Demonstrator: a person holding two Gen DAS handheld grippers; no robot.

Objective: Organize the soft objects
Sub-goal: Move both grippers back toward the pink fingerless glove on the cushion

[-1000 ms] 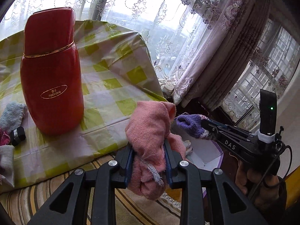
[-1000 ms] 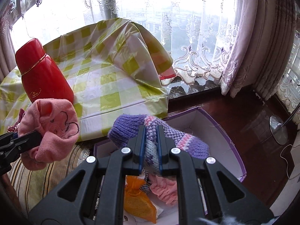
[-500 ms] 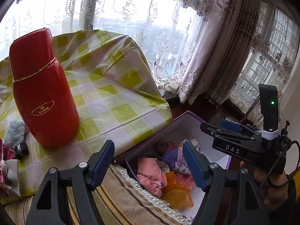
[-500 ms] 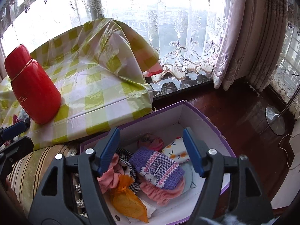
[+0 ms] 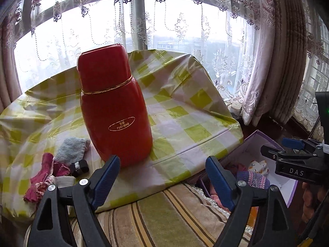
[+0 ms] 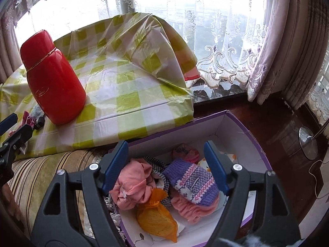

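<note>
**Both claws empty, socks in the box**

The left claw [image 5: 162, 175] has its blue pads spread wide and still parting, with nothing between them. It points at the red flask [image 5: 115, 107], which stands upright on the surface [image 5: 185, 127] under a yellow-and-white checked cover. Left of the flask, on that cover, lie a grey sock [image 5: 71, 149], a dark pink sock [image 5: 44, 177] and a small black item [image 5: 80, 167], close together; the grey sock lies just beside the flask's base.

The right claw [image 6: 165, 164] is likewise wide and still opening, and grips nothing. It hangs over the purple-edged box [image 6: 240, 127], which sits lower than the surface, just beside its near edge and next to a striped cushion [image 6: 41, 170]. Inside the box a purple knitted sock [image 6: 193, 183] with pink and white bands lies on a pink frilled piece [image 6: 191, 207]. To its left is a bunched pink sock [image 6: 133, 185], with an orange mesh pouch [image 6: 158, 218] in front of it and a checked cloth [image 6: 158, 162] behind it. Further back are another pink item [image 6: 185, 154] and a white piece with orange marks [image 6: 205, 162].

In the left view the right claw [image 5: 287, 150] shows at the right edge, over the box [image 5: 259, 138], with a hand [image 5: 312, 199] below it. Lace curtains [image 6: 226, 47] cover the window behind.
</note>
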